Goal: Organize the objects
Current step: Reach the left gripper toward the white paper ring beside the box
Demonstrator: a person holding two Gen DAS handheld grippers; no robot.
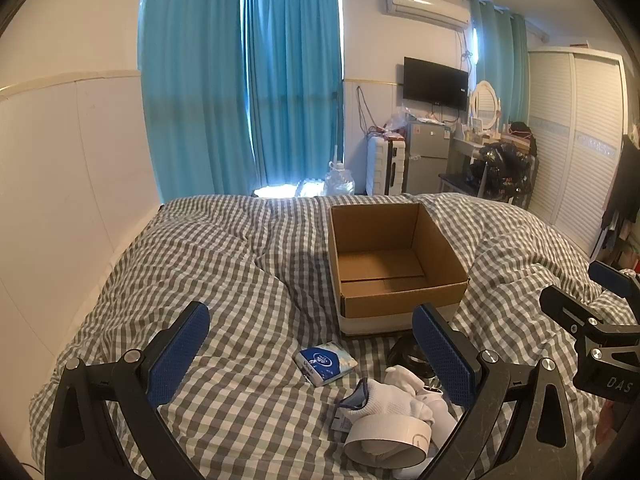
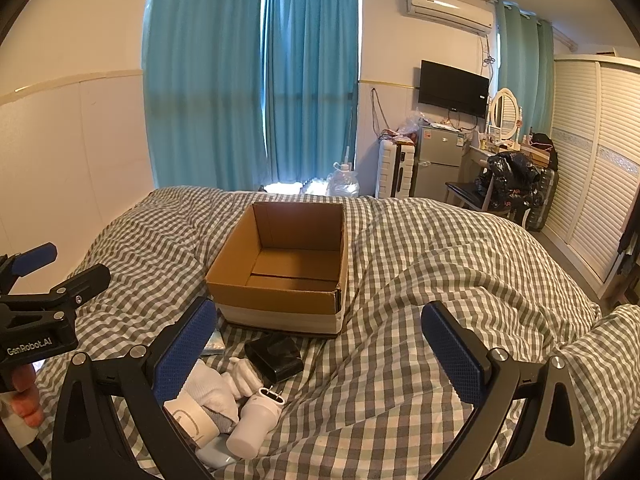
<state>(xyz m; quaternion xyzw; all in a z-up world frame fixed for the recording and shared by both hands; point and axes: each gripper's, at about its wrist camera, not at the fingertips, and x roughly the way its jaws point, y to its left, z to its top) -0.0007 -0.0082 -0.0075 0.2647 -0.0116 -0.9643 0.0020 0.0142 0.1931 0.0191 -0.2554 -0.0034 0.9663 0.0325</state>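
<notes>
Where right shows none, tissue pack (image 1: 326, 365).

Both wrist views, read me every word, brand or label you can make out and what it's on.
"GenRobot.AI": side of the left gripper.
"DAS": body of the right gripper.
Blue tissue pack: round logo and print too small to read.
Air conditioner and fridge stickers: blurred.

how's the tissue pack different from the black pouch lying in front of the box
The tissue pack is blue and white with printed branding; the black pouch is plain and glossy black. The tissue pack lies on its own on the checked bedcover, while the black pouch lies right beside the pile of white socks. Both rest on the bedcover just in front of the open cardboard box, neither held.
</notes>
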